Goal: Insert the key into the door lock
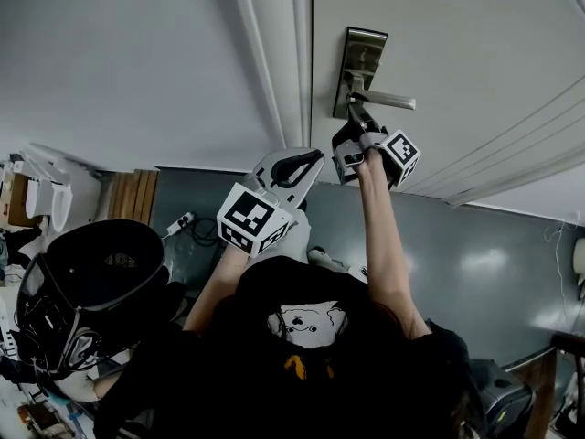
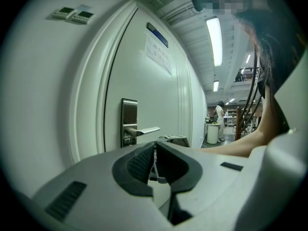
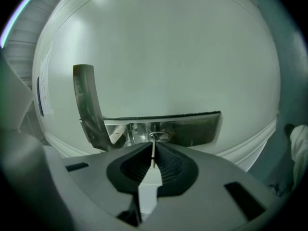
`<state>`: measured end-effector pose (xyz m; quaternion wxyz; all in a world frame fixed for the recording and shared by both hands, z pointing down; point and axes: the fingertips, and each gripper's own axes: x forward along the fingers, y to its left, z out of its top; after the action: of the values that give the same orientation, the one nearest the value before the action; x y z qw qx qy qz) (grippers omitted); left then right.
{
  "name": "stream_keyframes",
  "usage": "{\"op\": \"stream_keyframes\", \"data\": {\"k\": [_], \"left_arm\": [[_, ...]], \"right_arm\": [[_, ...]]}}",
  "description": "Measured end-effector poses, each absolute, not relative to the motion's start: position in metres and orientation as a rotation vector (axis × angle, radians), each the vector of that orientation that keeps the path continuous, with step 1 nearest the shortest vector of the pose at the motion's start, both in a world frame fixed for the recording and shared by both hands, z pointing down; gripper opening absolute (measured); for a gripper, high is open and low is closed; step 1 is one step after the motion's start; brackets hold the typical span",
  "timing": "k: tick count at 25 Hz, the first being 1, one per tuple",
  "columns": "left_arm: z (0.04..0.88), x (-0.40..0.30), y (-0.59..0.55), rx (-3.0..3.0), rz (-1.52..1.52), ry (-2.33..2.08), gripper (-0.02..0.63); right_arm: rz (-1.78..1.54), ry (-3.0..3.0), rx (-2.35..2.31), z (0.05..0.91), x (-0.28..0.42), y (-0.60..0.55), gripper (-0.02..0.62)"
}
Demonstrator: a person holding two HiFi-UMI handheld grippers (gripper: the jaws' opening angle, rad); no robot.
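My right claw [image 3: 153,147] grips the key [image 3: 153,157], its tip at the keyhole [image 3: 160,137] of the door lock [image 3: 197,126], full insertion seemingly left; my left claw [image 2: 155,147] hangs clenched, empty.

Key [image 3: 153,152]: thin plain metal, seen edge-on as a narrow blade. It is clamped between the closed jaws of the right gripper [image 3: 153,145], with its tip at the keyhole [image 3: 159,136]. How far it has entered cannot be told.

Door lock: a tall rectangular lock plate [image 1: 365,51] of brushed steel, fixed to a pale door [image 1: 457,44] near its edge. A lever handle [image 1: 388,101] projects from the plate. The keyhole, a small oval, sits on the plate below the handle.
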<state>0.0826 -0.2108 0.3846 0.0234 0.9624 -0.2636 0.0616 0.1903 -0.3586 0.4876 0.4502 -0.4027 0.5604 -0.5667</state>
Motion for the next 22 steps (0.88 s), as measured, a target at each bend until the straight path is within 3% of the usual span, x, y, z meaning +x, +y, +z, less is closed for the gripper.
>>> {"op": "stream_keyframes", "data": {"k": [22], "left_arm": [[0.418, 0.077, -0.201, 2.850, 0.276, -0.847, 0.021]], "right_arm": [[-1.338, 1.948, -1.168, 0.485, 0.171, -0.265, 0.028]]}}
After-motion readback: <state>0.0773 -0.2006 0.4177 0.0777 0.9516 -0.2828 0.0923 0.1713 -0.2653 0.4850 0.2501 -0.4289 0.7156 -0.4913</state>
